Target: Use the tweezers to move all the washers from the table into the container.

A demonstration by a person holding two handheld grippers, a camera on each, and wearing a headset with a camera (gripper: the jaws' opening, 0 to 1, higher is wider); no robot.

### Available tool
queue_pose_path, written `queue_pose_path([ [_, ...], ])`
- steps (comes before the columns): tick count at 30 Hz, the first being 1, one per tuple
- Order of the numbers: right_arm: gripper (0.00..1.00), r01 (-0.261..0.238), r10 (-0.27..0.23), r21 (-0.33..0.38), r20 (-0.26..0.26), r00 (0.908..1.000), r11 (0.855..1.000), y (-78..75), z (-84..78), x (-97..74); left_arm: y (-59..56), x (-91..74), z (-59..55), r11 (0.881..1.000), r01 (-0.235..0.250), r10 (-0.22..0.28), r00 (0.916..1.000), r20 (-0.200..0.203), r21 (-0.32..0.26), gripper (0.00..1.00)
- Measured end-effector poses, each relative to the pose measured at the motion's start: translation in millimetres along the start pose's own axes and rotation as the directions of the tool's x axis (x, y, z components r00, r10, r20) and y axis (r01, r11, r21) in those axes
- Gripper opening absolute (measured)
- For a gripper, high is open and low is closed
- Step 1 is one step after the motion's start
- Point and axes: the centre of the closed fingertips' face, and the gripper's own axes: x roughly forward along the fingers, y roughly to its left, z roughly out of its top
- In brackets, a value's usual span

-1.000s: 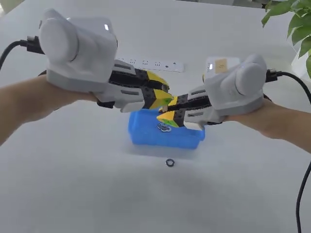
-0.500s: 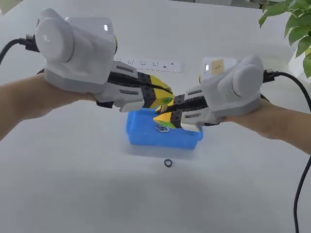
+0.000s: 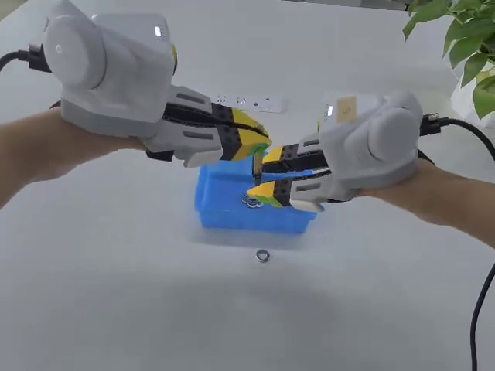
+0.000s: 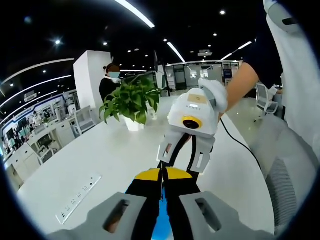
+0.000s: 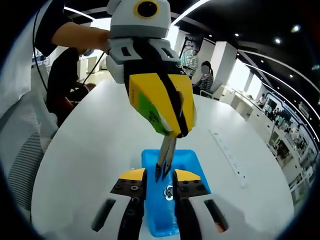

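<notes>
An open-plan office: ceiling strip lights (image 4: 134, 12), rows of desks (image 4: 50, 134), swivel chairs (image 4: 263, 97), a potted plant (image 4: 131, 102).

The left gripper (image 3: 261, 141), tweezers (image 5: 165, 152) pointing down, and the right gripper (image 3: 263, 175) stood tip to tip over the blue container (image 3: 213, 207), blocking approach from above. The table (image 3: 116, 294) in front lay open, save one washer (image 3: 263, 256). A power strip (image 3: 247, 101) lay behind.

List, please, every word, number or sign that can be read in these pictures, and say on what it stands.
No text can be read.
Yellow sticker on the right gripper: print too blurred to read.
Marks on the white power strip: too small to read.
</notes>
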Motion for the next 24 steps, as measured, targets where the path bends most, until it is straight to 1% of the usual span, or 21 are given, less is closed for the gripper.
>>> queue_pose_path([
  [1, 0.24, 0.003, -0.003, -0.003, 0.005, 1.0, 1.0, 2.5, 0.7, -1.5, -0.5, -0.7, 2.5, 1.0, 0.002, -0.002, 1.0, 0.004, 0.005, 0.05],
  [3, 0.27, 0.009, -0.01, 0.019, 0.022, 0.9997, 1.0, 5.7, 3.1, -3.6, -2.1, -1.0, 6.6, 1.0, 0.004, -0.004, 1.0, 0.007, 0.016, 0.05],
  [4, 0.29, 0.011, -0.011, 0.021, 0.022, 0.9997, 1.0, 7.5, 3.0, -4.4, -2.9, -0.8, 7.7, 1.0, 0.006, -0.006, 1.0, 0.005, 0.02, 0.05],
  [6, 0.32, 0.02, -0.02, 0.007, 0.013, 0.9997, 1.0, 12.1, 1.0, -6.8, -3.7, -1.1, 8.5, 1.0, 0.008, -0.008, 1.0, -0.001, 0.03, 0.05],
  [7, 0.33, 0.021, -0.021, -0.002, 0.014, 0.9997, 1.0, 14.3, 0.9, -8.0, -2.0, -2.0, 7.6, 0.999, 0.009, -0.009, 1.0, -0.001, 0.03, 0.05],
  [8, 0.35, 0.022, -0.022, 0.001, 0.014, 0.9997, 1.0, 17.0, 0.3, -9.6, -2.5, -2.9, 7.8, 0.999, 0.016, -0.016, 0.9999, 0.001, 0.033, 0.05],
  [9, 0.38, 0.023, -0.024, 0.011, 0.015, 0.9996, 1.0, 18.3, -0.1, -10.9, -3.1, -3.2, 8.2, 0.999, 0.018, -0.018, 0.9998, 0.001, 0.035, 0.05],
  [11, 0.42, 0.046, -0.048, 0.048, 0.024, 0.9986, 0.998, 18.8, -1.2, -14.7, -5.7, -3.6, 8.3, 0.999, 0.026, -0.026, 0.9997, -0.004, 0.041, 0.05],
  [12, 0.46, 0.057, -0.06, 0.08, 0.031, 0.9977, 0.995, 18.6, -1.9, -16.6, -6.9, -3.7, 8.2, 0.999, 0.028, -0.028, 0.9996, -0.006, 0.045, 0.05],
  [13, 0.49, 0.078, -0.084, 0.112, 0.042, 0.9956, 0.991, 17.0, -2.8, -19.6, -8.6, -3.9, 8.0, 0.998, 0.031, -0.031, 0.9995, -0.009, 0.053, 0.05],
  [14, 0.5, 0.085, -0.091, 0.121, 0.043, 0.9949, 0.989, 16.8, -4.4, -21.7, -9.9, -4.0, 7.9, 0.998, 0.034, -0.033, 0.9994, -0.01, 0.056, 0.05],
  [15, 0.52, 0.091, -0.097, 0.144, 0.034, 0.9947, 0.985, 17.7, -8.9, -24.5, -11.9, -4.1, 8.2, 0.997, 0.038, -0.038, 0.9992, -0.01, 0.06, 0.05],
  [16, 0.53, 0.086, -0.092, 0.15, 0.028, 0.9954, 0.985, 18.9, -10.6, -25.2, -12.7, -4.1, 8.3, 0.997, 0.04, -0.04, 0.9992, -0.01, 0.061, 0.05],
  [17, 0.54, 0.072, -0.075, 0.169, 0.013, 0.9971, 0.983, 23.3, -15.6, -27.5, -15.1, -4.0, 8.1, 0.997, 0.047, -0.047, 0.9989, -0.009, 0.064, 0.05],
  [19, 0.57, 0.083, -0.088, 0.175, 0.023, 0.9959, 0.981, 25.9, -18.5, -32.4, -18.2, -3.5, 6.8, 0.996, 0.055, -0.055, 0.9984, -0.012, 0.072, 0.05],
  [24, 0.65, 0.096, -0.102, 0.208, 0.019, 0.9946, 0.973, 34.0, -24.5, -43.4, -25.7, -3.7, 1.7, 0.995, 0.075, -0.074, 0.9972, -0.012, 0.065, 0.05],
])
